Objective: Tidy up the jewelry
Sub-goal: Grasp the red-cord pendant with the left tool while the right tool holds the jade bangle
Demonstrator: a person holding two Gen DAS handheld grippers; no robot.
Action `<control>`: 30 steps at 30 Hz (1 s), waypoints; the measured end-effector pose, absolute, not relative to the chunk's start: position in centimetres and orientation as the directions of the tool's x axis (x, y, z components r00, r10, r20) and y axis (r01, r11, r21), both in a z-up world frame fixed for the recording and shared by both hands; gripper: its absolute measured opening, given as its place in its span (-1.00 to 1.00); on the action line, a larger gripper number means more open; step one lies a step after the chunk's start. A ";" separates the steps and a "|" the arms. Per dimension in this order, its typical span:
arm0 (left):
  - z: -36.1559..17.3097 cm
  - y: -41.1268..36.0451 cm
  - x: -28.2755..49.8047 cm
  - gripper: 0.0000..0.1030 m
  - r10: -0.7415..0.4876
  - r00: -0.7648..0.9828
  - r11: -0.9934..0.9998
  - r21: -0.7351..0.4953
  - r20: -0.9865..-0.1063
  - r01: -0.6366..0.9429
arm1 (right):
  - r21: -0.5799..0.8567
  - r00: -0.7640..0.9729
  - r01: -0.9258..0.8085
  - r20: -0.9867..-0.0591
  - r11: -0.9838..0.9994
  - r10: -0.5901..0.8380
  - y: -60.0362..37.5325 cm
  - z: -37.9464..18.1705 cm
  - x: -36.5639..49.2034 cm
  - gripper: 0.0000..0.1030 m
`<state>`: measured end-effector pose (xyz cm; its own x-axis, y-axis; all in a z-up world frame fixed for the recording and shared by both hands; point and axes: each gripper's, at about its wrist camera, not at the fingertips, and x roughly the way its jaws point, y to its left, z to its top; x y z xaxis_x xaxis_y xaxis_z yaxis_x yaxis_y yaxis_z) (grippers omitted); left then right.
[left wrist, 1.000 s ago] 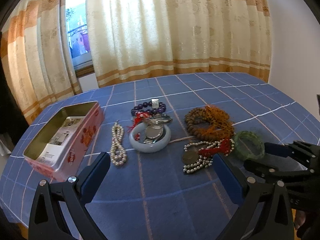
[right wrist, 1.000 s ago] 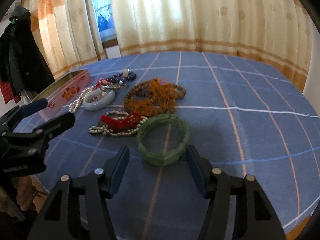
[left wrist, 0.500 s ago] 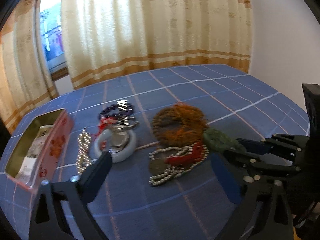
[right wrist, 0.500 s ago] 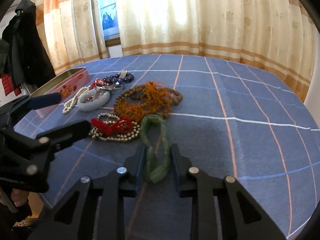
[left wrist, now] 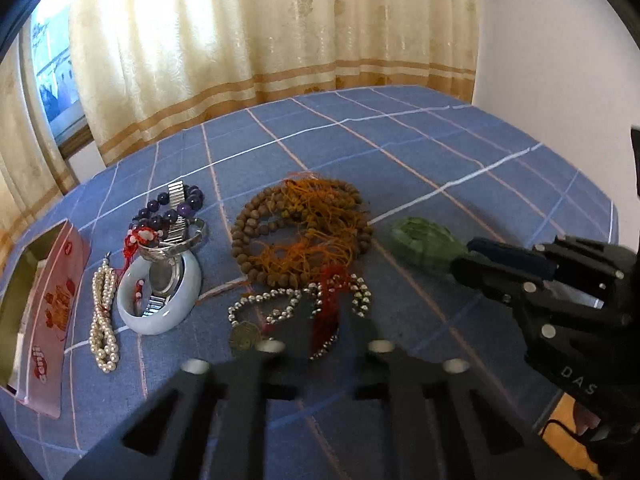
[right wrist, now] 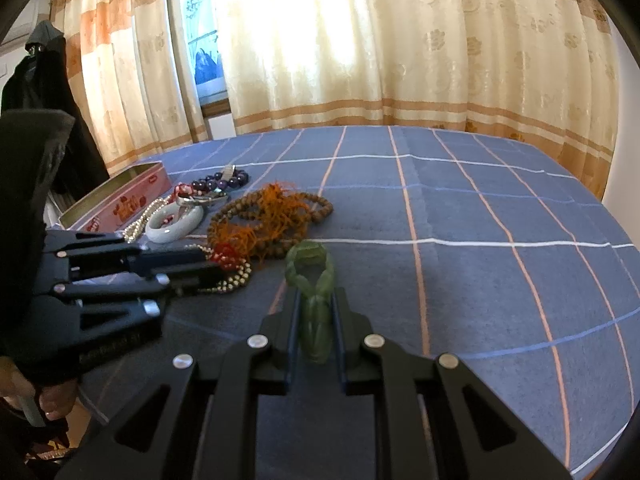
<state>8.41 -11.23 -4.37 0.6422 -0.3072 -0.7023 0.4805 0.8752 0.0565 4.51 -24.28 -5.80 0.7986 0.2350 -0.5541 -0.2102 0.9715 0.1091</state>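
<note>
The right gripper (right wrist: 316, 312) has "DAS" on its side. Its jaws have just closed tight on the green bracelet (right wrist: 312, 276), near the bench's front edge. The left gripper (left wrist: 320, 320) has just closed its jaws on the silver bead necklace (left wrist: 296, 300).

Daylight enters through pale curtains (right wrist: 360, 40) and a window gap (right wrist: 204, 60); strong glare there in the right view. Surface (right wrist: 480, 280) evenly lit, shadows soft. Left claw (left wrist: 320, 320) blurred in its own view. Fisheye bending, dark vignette at corners.
</note>
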 end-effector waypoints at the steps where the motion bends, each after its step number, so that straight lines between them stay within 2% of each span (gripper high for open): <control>1: -4.0 -10.8 8.3 -0.85 -0.314 0.653 0.880 0.047 -0.689 0.473 | 0.112 0.801 -0.211 -0.550 0.971 0.237 -24.3 -5.8 4.5 -0.66; 5: -2.1 -8.8 7.6 -0.86 -0.346 0.693 0.889 0.015 -0.633 0.458 | 0.112 0.810 -0.215 -0.534 0.970 0.241 -24.3 -5.4 4.2 -0.66; 14: 0.4 -5.1 7.3 -0.87 -0.383 0.731 0.900 -0.050 -0.566 0.433 | 0.089 0.828 -0.235 -0.503 0.968 0.247 -23.3 -4.2 4.1 -0.66; 30: 5.1 -0.8 7.2 -0.87 -0.354 0.813 0.925 -0.043 -0.462 0.378 | 0.056 0.838 -0.322 -0.449 0.945 0.311 -20.4 -1.4 5.3 -0.68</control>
<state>7.18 -0.84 5.11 0.8129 -0.3541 -0.4624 0.3781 0.9247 -0.0434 5.34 -20.35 -1.42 0.8378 0.3115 -0.4485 -0.3215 0.9452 0.0558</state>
